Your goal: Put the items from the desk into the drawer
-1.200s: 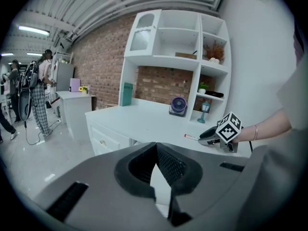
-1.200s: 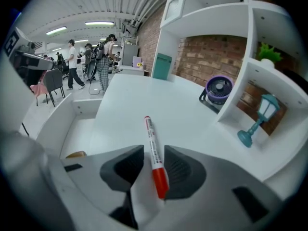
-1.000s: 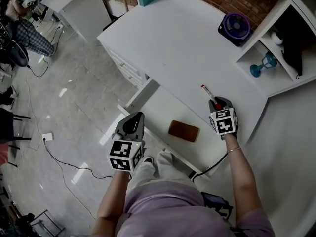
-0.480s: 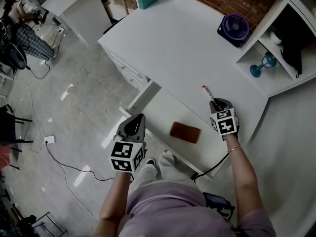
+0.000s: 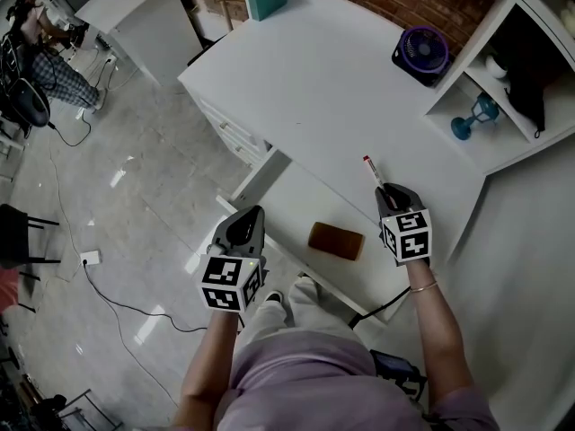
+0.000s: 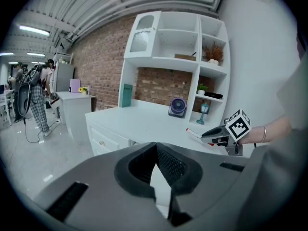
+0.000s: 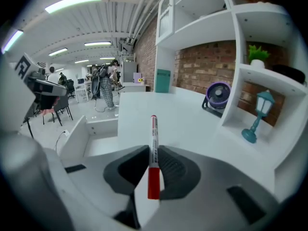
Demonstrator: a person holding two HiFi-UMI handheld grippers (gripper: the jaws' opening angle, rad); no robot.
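**A:** Since the right claw [image 5: 388,192] has backed off a touch toward the person over the last second, the marker [image 5: 372,171] has come with it. It's clamped between the jaws just above its red end, and the rest pokes out ahead over the desk [image 5: 332,88].

**B:** So the pick is done?

**A:** I'd say so. The grip looks the same as a second ago and only the position has shifted. From above I can't confirm it's clear of the desk top.

**B:** Where's the drawer [image 5: 286,194] from there?

**A:** It's pulled open, just left of the right claw and lower. The pull-back reads as the start of the carry, so what's left is a short move left and down, then release.

**B:** Anything in the way?

**A:** A brown case [image 5: 336,239] is lying in the drawer, close to the right claw. There's bare floor beyond it to drop on.

**B:** And the left claw [image 5: 248,215]?

**A:** It hasn't moved. It hangs by the drawer's outer left corner, tips closed together, nothing between them.
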